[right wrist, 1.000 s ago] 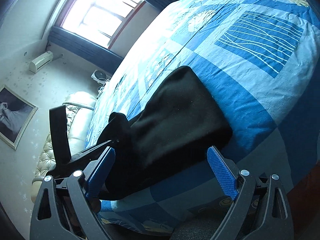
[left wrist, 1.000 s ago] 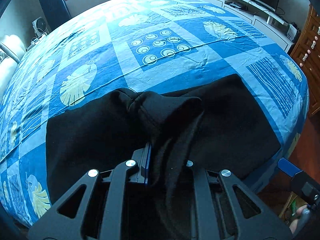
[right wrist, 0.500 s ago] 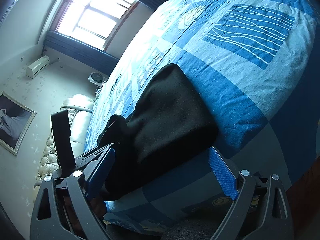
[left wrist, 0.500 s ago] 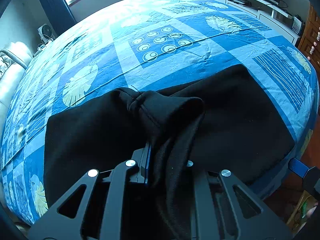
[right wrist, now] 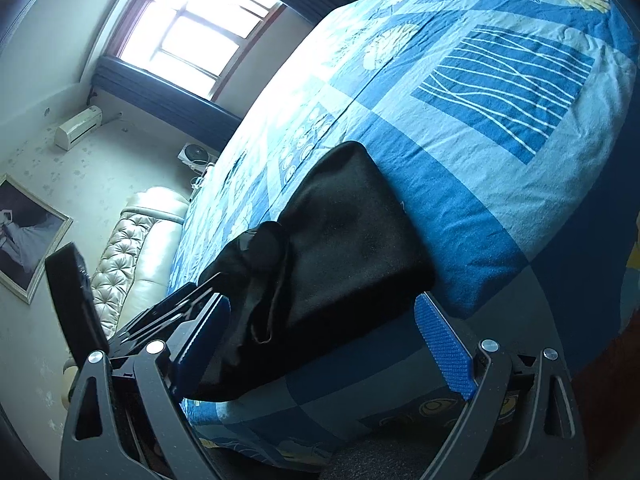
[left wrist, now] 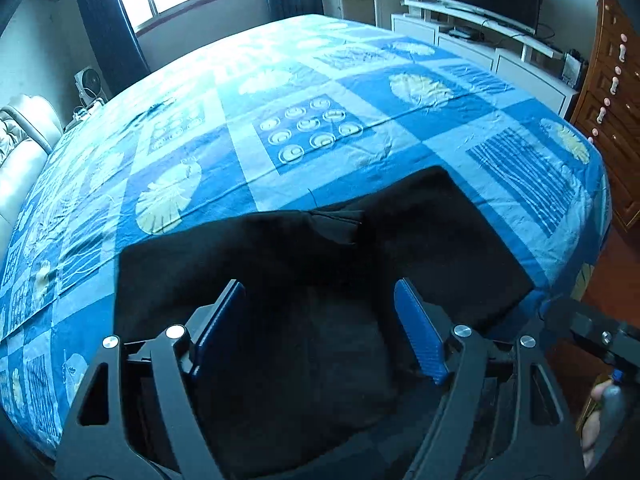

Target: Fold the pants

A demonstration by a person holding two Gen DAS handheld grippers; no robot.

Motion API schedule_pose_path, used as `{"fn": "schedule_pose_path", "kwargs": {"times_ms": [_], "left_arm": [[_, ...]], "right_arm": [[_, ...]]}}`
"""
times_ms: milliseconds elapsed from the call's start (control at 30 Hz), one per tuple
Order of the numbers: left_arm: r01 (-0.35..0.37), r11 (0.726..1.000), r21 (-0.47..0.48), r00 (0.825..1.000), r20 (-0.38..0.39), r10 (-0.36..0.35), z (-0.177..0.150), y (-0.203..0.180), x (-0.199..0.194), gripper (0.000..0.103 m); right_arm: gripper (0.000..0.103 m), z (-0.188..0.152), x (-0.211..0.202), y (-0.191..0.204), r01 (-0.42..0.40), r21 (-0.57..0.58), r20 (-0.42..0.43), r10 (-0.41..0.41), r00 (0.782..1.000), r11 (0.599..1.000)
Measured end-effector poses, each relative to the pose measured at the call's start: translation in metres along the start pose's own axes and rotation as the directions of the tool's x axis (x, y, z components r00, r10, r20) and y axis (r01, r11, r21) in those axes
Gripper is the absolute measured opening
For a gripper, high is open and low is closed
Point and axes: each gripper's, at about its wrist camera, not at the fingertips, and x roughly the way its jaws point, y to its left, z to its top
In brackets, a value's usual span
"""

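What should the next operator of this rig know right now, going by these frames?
Left gripper: jaws opening, nothing pinched; the black pants lie under them.
Right gripper: open, empty, at the bed's edge.
Pants: on the blue patterned bedspread near its near edge, lying doubled over.
Done: a fold appears laid down and let go.
Left: probably flatten the bunched fabric and fold again.

The near edge of the black pants (left wrist: pixel 304 280) is hidden behind the left gripper's (left wrist: pixel 320 332) frame, the right gripper (left wrist: pixel 592 332) is cut off at the left view's right edge, and the framed picture's (right wrist: pixel 24 236) subject is too dim to tell.
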Motion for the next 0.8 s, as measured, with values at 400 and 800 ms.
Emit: {"fn": "schedule_pose_path", "kwargs": {"times_ms": [400,800], "left_arm": [[-0.115,0.966,-0.233,0.993,-0.001,0.119,-0.062,0.131,-0.041,0.099],[-0.108,0.928,-0.355,0.994,-0.044,0.099,-0.102,0.183,-0.041,0.099]], "right_arm": [[0.093,0.008,0.072,0.063,-0.127,-0.136,-0.227,0.094,0.969,0.982],[0.093,-0.007,0.130,0.070,-0.118,-0.076,-0.382,0.080,0.921,0.990]]}}
